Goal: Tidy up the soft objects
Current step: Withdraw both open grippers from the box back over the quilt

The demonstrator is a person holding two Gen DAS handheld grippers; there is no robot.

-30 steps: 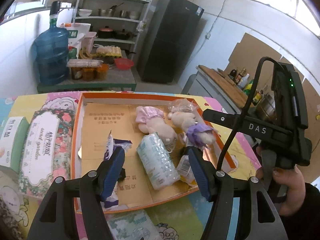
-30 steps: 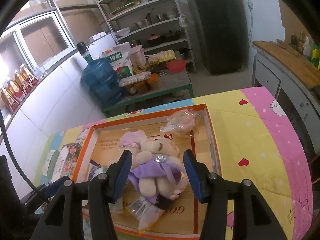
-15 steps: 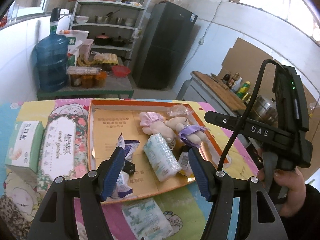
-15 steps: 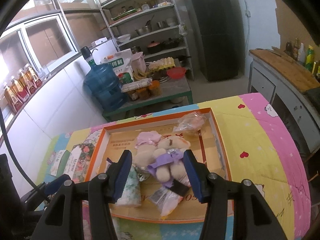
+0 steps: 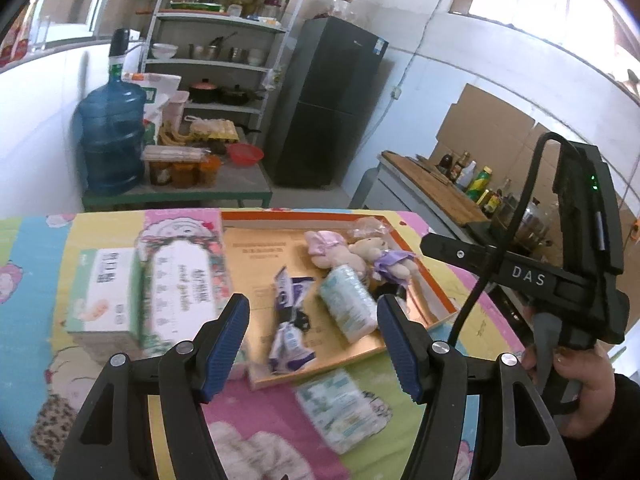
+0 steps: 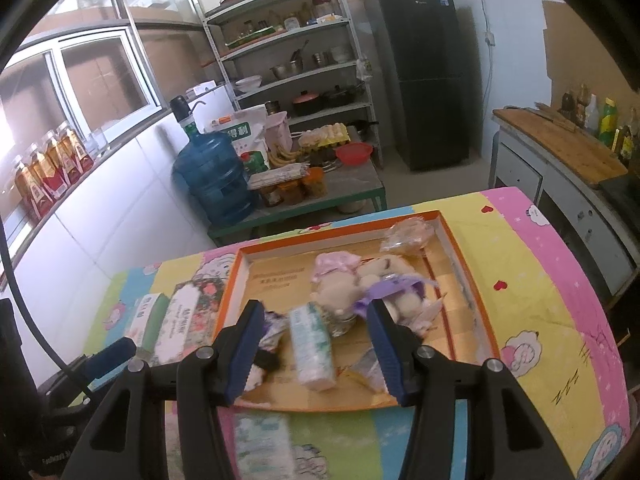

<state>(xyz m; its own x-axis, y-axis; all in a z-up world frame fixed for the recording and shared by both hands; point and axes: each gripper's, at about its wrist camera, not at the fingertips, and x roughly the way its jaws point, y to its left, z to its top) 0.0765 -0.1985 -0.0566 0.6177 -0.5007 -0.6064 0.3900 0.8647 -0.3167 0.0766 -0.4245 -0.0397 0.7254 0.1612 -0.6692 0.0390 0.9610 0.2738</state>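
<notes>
**Both grippers empty above the tray of soft items**

Left gripper (image 5: 314,344) open wide, nothing between the pads. Right gripper (image 6: 316,346) part open, also empty; the items seen between its fingers lie below in the tray, not gripped. A hand (image 5: 576,384) holds the right gripper's handle at the right edge of the left wrist view.

Orange-rimmed cardboard tray (image 6: 460,248) sits on the cartoon-print tabletop (image 6: 540,280). Inside: pink-dressed plush bear (image 6: 334,276) and purple-dressed plush bear (image 6: 394,284) side by side, touching, toward the far right part; crinkly clear bag (image 6: 408,234) in the far right corner; tissue pack (image 6: 314,344) lying lengthwise mid-tray; purple-white wrapper pack (image 5: 290,312) left of it. Another tissue pack (image 5: 340,404) lies on the tabletop just outside the near rim. Two boxes, floral tissue box (image 5: 182,280) and green-white box (image 5: 106,292), stand left of the tray.

Handling, judged: all light and squashy. Bears deform under squeeze, so take them across the torso, not by a limb or the dress. Tissue packs have slick film; grip across the short width at the middle. Wrapper pack is floppy and may slip.

Position: left gripper is above the near left of the tray, wrapper pack and tissue pack ahead and below. Right gripper is above the near rim, with the tissue pack ahead between its fingers and the purple-dressed bear by its right finger. No contact.
</notes>
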